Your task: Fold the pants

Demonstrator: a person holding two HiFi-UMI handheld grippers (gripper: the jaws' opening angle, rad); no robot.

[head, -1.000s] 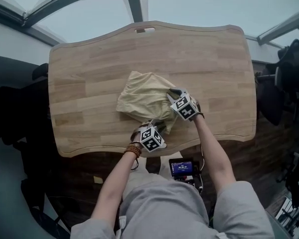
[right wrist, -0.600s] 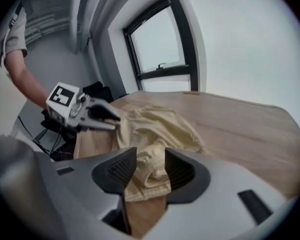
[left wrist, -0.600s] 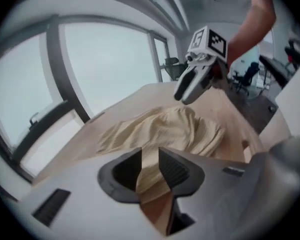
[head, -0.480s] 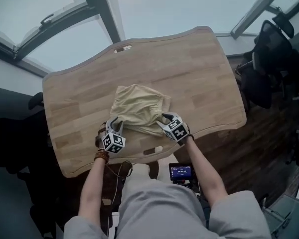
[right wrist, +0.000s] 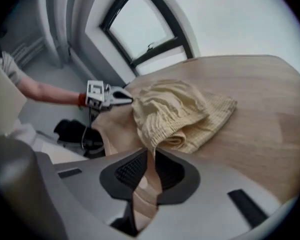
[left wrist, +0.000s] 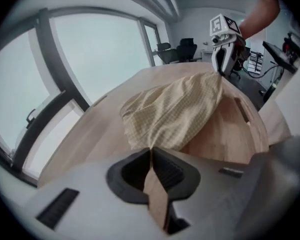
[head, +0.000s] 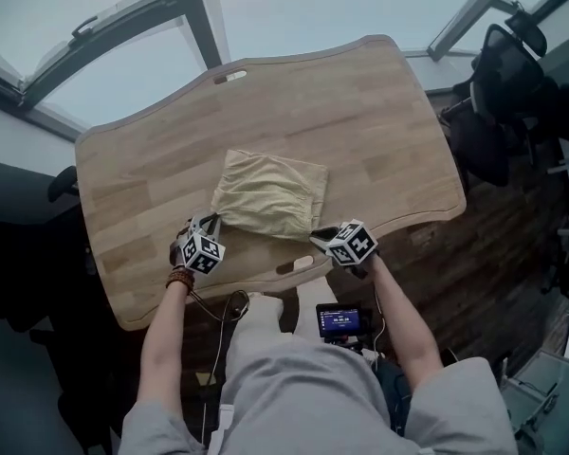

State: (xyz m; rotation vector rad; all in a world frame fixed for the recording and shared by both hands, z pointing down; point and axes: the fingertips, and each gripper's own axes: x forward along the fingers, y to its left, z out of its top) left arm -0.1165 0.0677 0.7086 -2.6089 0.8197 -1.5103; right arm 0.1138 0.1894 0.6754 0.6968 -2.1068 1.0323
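Nearest me, my left gripper [head: 210,222] has just been closing. Its jaws now stand together, with a thin pinch of cloth between the tips at the near left corner of the pants [head: 268,193]. My right gripper [head: 319,236] has just been closing too, and it is nipped the same way on the near right corner, where a gathered, ribbed edge shows just beyond the tips. The near edge of the cloth runs between my two grippers.

Beyond them the pants lie as a pale yellow, roughly square bundle in the middle of the table [head: 360,121], nearer my side than the far one.

I judge the fabric to be light, limp and several layers thick. It will sag wherever it is unsupported, and the layers may creep over each other. The corners are the right places to hold, provided each pinch takes every layer. The far half of the table is bare, smooth wood, so I expect the cloth to slide on it easily.
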